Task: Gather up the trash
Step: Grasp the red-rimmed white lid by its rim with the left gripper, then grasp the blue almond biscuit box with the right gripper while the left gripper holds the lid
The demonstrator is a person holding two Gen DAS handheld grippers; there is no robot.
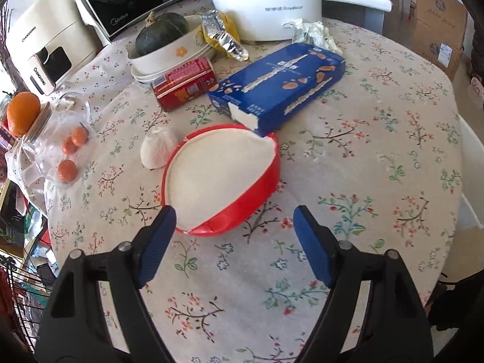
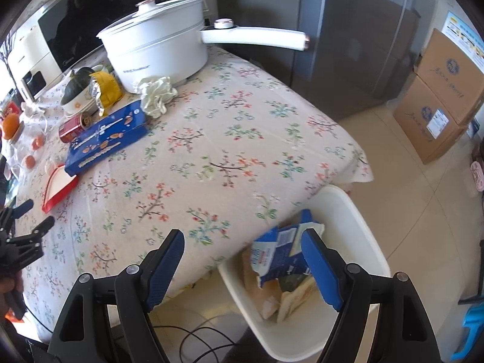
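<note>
My left gripper [image 1: 234, 222] is open and empty, its tips just short of a crushed red paper tub [image 1: 220, 178] on the floral table; it also shows in the right wrist view [image 2: 59, 184]. Behind the tub lie a blue biscuit box [image 1: 278, 84], a red can [image 1: 184, 83], a white tissue wad [image 1: 158, 149], a yellow foil wrapper [image 1: 222, 34] and crumpled paper [image 1: 314, 34]. My right gripper [image 2: 242, 242] is open and empty above the table edge and a white trash bin [image 2: 357, 242] holding a torn blue carton [image 2: 281, 254].
A white electric pot [image 2: 157, 51] with a long handle, a bowl with a squash [image 1: 163, 45], an air fryer [image 1: 45, 42], a microwave and oranges [image 1: 22, 113] line the table's back and left. Cardboard boxes [image 2: 438, 99] stand on the floor.
</note>
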